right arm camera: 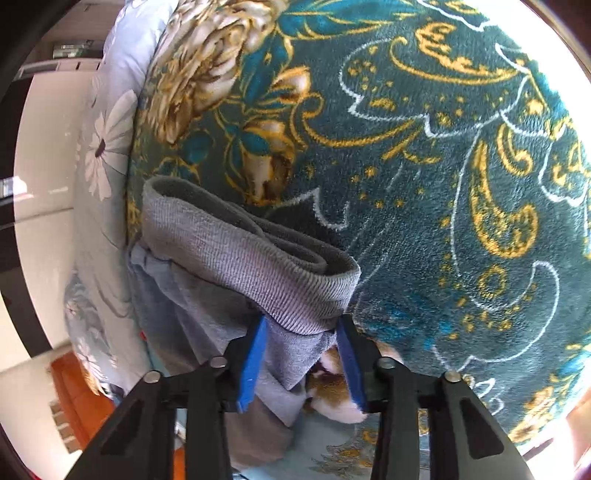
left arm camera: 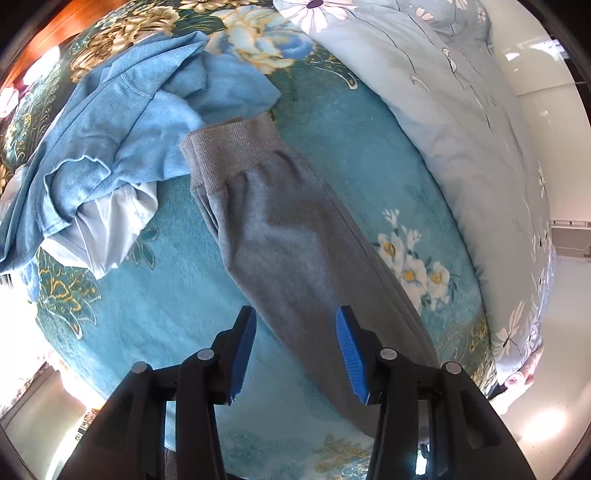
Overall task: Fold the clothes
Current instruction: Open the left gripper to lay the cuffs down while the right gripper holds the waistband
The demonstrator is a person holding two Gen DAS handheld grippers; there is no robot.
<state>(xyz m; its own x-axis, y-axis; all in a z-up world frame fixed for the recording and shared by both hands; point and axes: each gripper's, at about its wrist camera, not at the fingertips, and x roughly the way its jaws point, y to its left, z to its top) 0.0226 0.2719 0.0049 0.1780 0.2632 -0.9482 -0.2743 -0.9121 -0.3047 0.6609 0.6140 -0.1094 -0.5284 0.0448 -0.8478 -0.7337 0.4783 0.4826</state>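
a: how many garments on the bed?

b: three that i can count. one grey pair of sweatpants [left arm camera: 295,236] lies lengthwise across the middle of the teal floral blanket [left arm camera: 155,317], its ribbed waistband [right arm camera: 240,258] toward the far side. one blue top [left arm camera: 110,129] sits crumpled beside the waistband, nearer the blanket's left edge, and one pale white piece [left arm camera: 110,232] pokes out from under it.

a: and the grippers?

b: two. the left gripper [left arm camera: 295,350] hangs above the lower leg of the sweatpants, jaws apart, nothing between the blue pads. the right gripper [right arm camera: 303,354] is at the waistband; grey cloth just below the ribbing sits between its pads, and they look clamped on it.

a: any writing, tags, logos?

b: none i can read on any cloth.

a: what else?

b: one light blue quilt [left arm camera: 461,129] with white flowers runs along the blanket's right edge. beyond it, shiny pale floor [left arm camera: 546,74]; a strip of orange wood [left arm camera: 48,33] shows at the far left corner.
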